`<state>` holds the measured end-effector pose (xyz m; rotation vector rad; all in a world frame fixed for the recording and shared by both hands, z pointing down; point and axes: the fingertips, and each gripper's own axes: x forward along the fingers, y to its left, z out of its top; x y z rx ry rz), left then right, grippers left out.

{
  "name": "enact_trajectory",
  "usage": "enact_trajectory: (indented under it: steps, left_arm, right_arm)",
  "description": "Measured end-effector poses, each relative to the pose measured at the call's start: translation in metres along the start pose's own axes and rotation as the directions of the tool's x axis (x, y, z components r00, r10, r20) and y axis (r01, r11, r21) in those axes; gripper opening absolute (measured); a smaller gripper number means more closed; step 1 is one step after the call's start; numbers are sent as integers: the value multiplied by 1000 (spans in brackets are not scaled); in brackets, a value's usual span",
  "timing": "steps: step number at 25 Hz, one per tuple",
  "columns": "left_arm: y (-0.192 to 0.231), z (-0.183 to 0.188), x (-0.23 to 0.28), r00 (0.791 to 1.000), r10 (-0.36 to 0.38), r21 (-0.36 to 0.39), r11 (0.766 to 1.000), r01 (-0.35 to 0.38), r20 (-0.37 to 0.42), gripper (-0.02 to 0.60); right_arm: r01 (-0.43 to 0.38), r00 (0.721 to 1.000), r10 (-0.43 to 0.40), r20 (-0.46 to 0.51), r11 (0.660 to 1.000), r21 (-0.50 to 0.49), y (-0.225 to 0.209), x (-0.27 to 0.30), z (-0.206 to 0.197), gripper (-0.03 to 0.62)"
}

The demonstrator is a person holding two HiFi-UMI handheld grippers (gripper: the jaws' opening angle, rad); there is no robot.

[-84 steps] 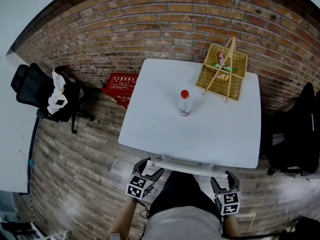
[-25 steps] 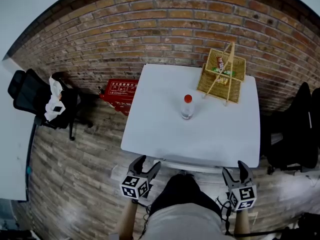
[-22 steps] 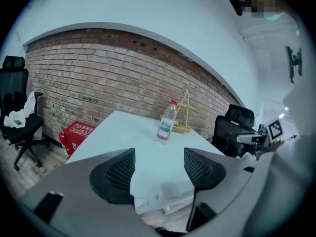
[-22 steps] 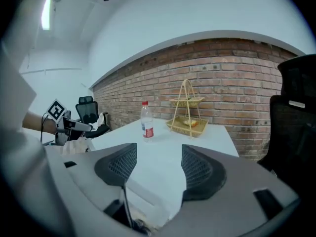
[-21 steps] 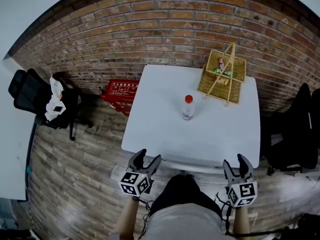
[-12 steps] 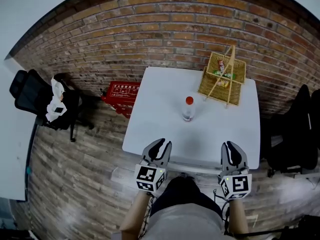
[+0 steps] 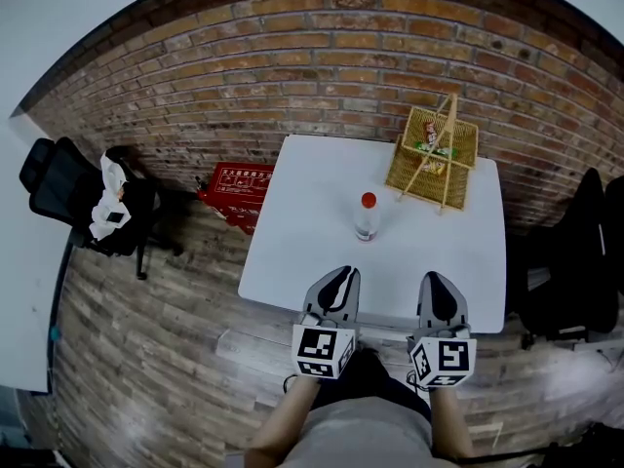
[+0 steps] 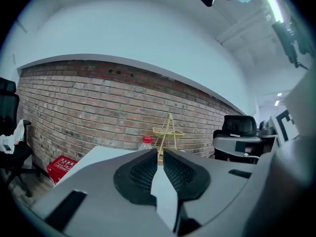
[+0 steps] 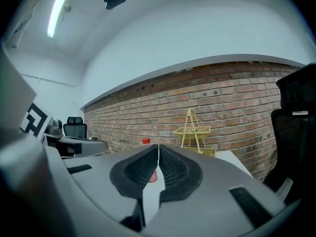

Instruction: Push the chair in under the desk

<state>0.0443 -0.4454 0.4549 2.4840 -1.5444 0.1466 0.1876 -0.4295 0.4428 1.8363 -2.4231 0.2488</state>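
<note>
Brick wall [image 7: 292, 57] runs behind the white tabletop [image 7: 312, 222], which stands on a plank floor [image 7: 146, 339]. On the tabletop a clear bottle [image 7: 366, 217] with a red cap stands near the middle, and a yellow wire basket [image 7: 436, 159] sits at its far right corner. A red crate [image 7: 234, 185] lies on the floor off its far left corner.

At the near edge of the tabletop, a dark shape [image 7: 375, 370] shows between the two marker cubes. It is probably the back of the chair. Most of it is hidden by the cubes and the person's body, so the seat appears to be already under the tabletop.

Left gripper [image 7: 336, 283] and right gripper [image 7: 439, 286] hover over the near edge of the tabletop, side by side and pointing at the wall. Both have just been closing their jaws. The right pair meets at the tips, the left pair leaves barely a slit, and nothing is between either pair.

The chair would likely be stiff and fairly heavy. It should slide or roll if pushed level rather than lifted. The best hold is the top rim of the back, one gripper towards each end, so that it travels straight. The base cannot be seen, so I cannot tell whether it has castors.
</note>
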Motion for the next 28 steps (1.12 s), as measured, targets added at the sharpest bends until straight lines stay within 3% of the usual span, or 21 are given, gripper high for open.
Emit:
enact_trajectory:
  steps: [28]
  left_arm:
    - [-30,6,10,999,-53,34,998,53,-3,31]
  right_arm:
    - [-12,999,12,-36,1000,-5,2,5,-6,17]
